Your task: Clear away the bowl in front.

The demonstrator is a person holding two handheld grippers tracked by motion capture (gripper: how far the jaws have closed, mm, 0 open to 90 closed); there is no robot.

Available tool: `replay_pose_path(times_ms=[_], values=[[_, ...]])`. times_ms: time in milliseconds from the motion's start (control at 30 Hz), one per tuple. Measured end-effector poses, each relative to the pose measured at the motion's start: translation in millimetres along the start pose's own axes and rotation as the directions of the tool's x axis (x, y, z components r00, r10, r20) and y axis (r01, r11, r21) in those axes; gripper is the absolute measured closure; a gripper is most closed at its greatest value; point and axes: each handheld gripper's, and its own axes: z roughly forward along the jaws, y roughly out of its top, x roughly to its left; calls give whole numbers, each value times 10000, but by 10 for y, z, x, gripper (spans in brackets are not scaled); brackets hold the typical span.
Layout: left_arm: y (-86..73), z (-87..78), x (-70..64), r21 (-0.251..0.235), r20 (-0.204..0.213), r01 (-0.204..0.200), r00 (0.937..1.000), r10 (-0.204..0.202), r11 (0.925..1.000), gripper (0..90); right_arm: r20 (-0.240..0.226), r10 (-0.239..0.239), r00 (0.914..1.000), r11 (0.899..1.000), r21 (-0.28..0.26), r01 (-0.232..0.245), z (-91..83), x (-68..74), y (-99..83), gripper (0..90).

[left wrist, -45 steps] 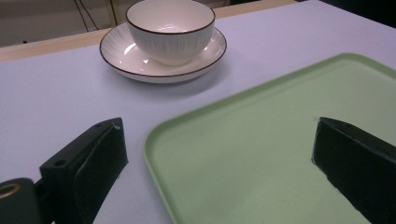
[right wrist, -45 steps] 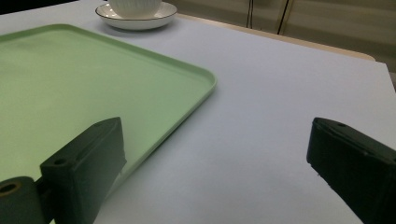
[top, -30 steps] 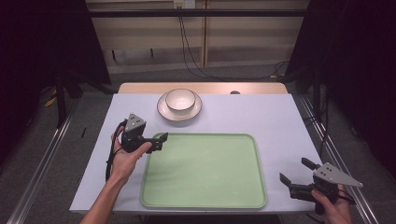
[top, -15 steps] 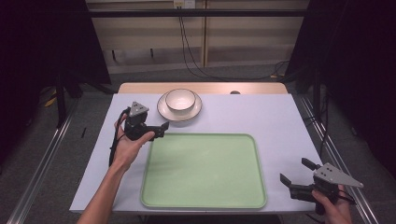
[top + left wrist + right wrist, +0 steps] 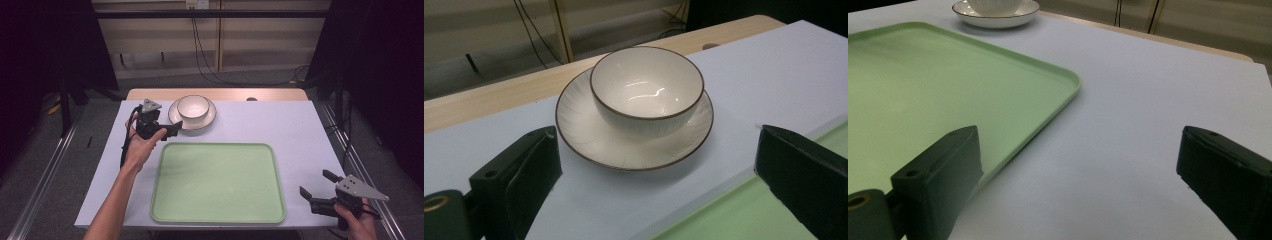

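Observation:
A white bowl [image 5: 193,106] with a brown rim stands in a matching saucer [image 5: 210,120] at the back of the table. In the high view my left gripper [image 5: 172,129] is held just left of the saucer, open and empty. In the left gripper view its jaws stand wide apart, with the bowl [image 5: 646,87] and saucer [image 5: 589,140] just ahead of my left gripper [image 5: 656,131]. A pale green tray [image 5: 217,182] lies empty in the middle. My right gripper [image 5: 314,182] hovers open at the front right, off the tray's corner [image 5: 1068,82]; nothing is between the jaws of the right gripper [image 5: 1078,132].
A pale lilac sheet [image 5: 280,125] covers the table, with a wooden strip [image 5: 225,94] showing along the back edge. Bare sheet lies right of the tray. Metal rails [image 5: 45,175] run along the floor on both sides.
My left gripper has moved away from the person, from the tray's far left corner up to the saucer's left side. The right gripper has stayed still.

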Motion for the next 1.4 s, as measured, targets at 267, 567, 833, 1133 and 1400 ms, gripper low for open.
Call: replay_pose_path(times_ms=[267, 567, 833, 1133, 1400], values=[[123, 158, 50, 320, 108, 138, 9998, -142, 9994, 42, 11, -11, 10000, 10000, 2, 11, 2, -3, -3, 39], [200, 286, 159, 651, 85, 120, 9999, -126, 9978, 43, -1, 22, 10000, 10000, -6, -22, 2, -5, -5, 39], [291, 436, 196, 791, -36, -19, 10000, 22, 9969, 72, -8, 44, 10000, 10000, -3, -44, 7, -7, -8, 39], [404, 611, 222, 1110, -558, 648, 9967, -589, 9917, 127, -81, 48, 10000, 10000, 50, -48, 2, -4, -11, 39], [442, 789, 338, 2165, -647, 925, 9947, -803, 9719, 173, -123, 38, 9999, 10000, 63, -37, 5, -7, -17, 39]])
